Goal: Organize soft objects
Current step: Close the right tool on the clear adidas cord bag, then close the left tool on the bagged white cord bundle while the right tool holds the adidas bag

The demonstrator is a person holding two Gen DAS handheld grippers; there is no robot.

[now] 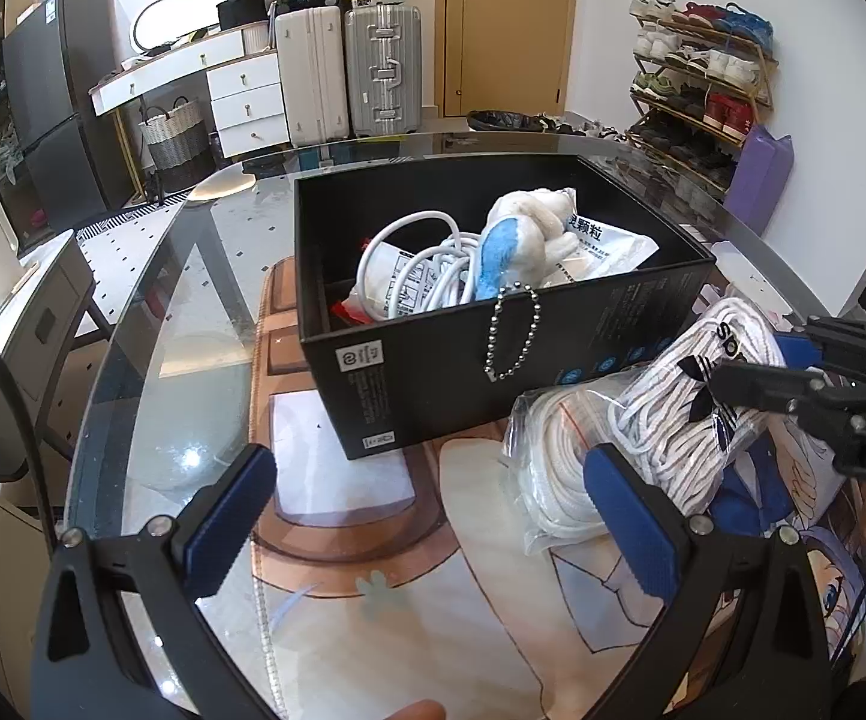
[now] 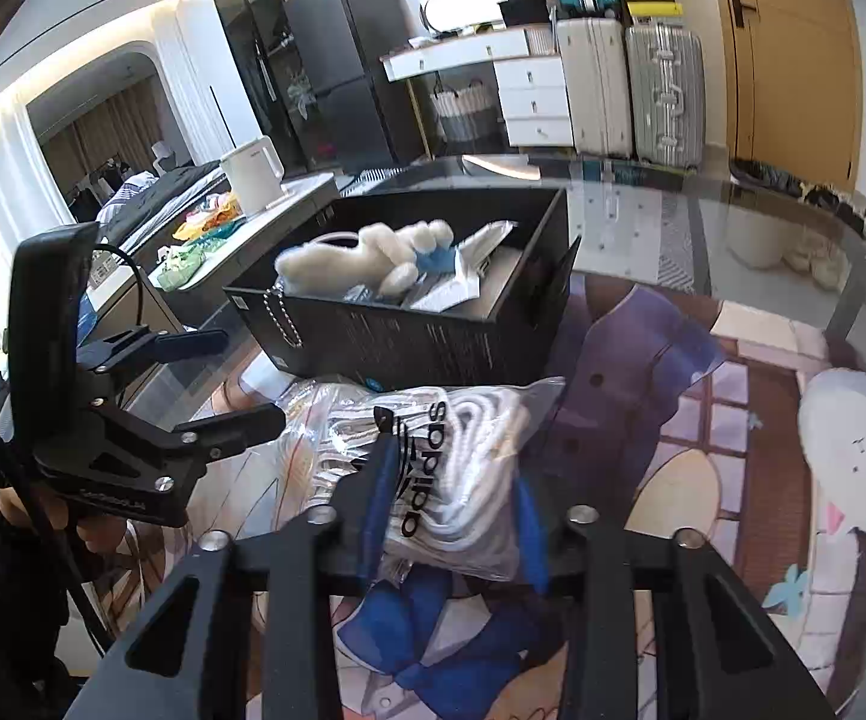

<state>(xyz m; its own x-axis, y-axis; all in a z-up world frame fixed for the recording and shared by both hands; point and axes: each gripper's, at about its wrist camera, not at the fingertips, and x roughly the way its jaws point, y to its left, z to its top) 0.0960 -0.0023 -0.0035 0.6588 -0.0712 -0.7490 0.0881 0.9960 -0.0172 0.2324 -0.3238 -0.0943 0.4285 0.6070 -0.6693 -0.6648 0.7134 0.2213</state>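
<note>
A black box stands on the glass table and holds a white and blue plush toy, a white cable and packets; its bead chain hangs over the front wall. The box also shows in the right wrist view. My right gripper is shut on a clear Adidas bag of white laces, which lies just in front of the box. From the left wrist view this bag rests against a second bag of white rope. My left gripper is open and empty, left of the bags.
The glass table covers an illustrated mat. A blue cloth lies under the right gripper. Suitcases, a shoe rack and drawers stand beyond the table. A side counter with a kettle is at the left.
</note>
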